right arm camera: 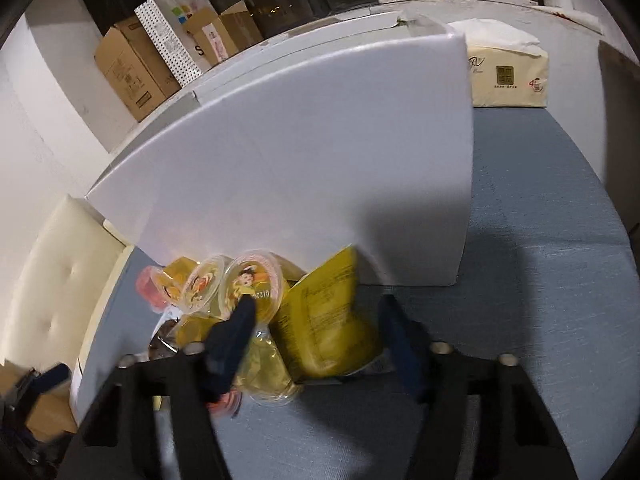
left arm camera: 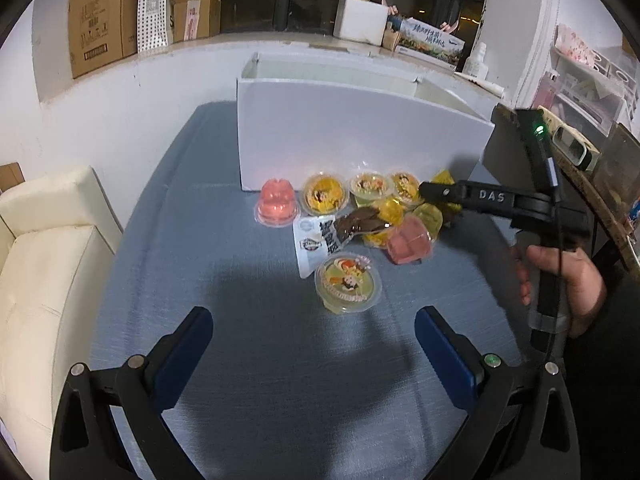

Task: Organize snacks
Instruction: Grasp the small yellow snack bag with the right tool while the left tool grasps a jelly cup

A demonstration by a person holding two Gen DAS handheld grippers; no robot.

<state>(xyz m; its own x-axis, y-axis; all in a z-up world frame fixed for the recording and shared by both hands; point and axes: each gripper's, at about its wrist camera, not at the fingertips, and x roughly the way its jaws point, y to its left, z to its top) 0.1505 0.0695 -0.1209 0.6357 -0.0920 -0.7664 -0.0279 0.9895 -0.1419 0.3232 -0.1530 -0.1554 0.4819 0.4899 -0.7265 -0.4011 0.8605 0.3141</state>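
Several jelly cups lie in a heap [left arm camera: 372, 208] on the blue tablecloth in front of a white open box [left arm camera: 352, 132]. A green-yellow cup [left arm camera: 347, 282] sits nearest my left gripper [left arm camera: 314, 332], which is open and empty above the cloth. A pink cup [left arm camera: 277, 202] stands at the left, and a white and brown packet [left arm camera: 324, 236] lies in the middle. My right gripper [right arm camera: 316, 312] is open with its fingers on either side of a yellow packet [right arm camera: 324, 320], beside the cups [right arm camera: 248, 284]. It shows at the heap's right side in the left wrist view [left arm camera: 430, 192].
A cream sofa [left arm camera: 44, 264] stands left of the table. Cardboard boxes [left arm camera: 104, 12] sit on the window ledge behind. A tissue pack [right arm camera: 508, 76] lies right of the white box [right arm camera: 320, 152]. Shelves [left arm camera: 580, 92] stand at the right.
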